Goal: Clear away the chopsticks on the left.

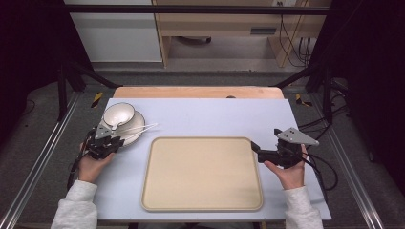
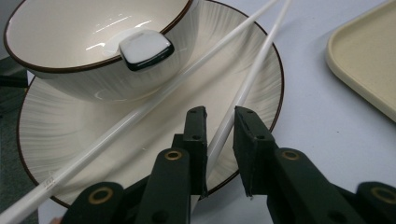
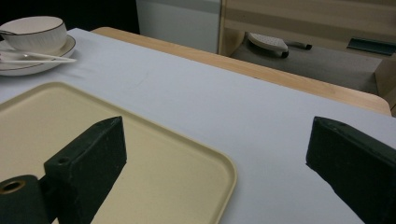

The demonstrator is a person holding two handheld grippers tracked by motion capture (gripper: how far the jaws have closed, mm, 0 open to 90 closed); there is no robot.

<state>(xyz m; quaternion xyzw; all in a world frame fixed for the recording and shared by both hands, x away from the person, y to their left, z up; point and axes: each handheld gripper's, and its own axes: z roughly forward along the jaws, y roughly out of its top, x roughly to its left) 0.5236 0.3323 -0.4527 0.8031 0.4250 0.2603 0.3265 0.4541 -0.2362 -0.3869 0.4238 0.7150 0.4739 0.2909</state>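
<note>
A white bowl [image 1: 118, 114] with a dark rim stands on a matching plate [image 1: 135, 130] at the table's left. Two white chopsticks [image 1: 143, 128] lie across the plate. My left gripper [image 1: 118, 141] reaches onto the plate's near edge. In the left gripper view its jaws [image 2: 220, 112] stand close on either side of one chopstick [image 2: 252, 79], with a thin gap still showing. The other chopstick [image 2: 140, 112] runs past the bowl [image 2: 93, 79]. A white spoon handle [image 2: 144, 49] rests on the bowl's rim. My right gripper [image 1: 265, 138] hovers open at the right edge of the tray [image 1: 200, 139], nothing between its jaws [image 3: 215, 123].
The beige tray [image 3: 224, 172] lies in the middle of the pale blue table [image 1: 215, 114]. A wooden strip [image 3: 280, 77] borders the table's far edge. Metal rails run along both sides of the table, and cables trail at the right.
</note>
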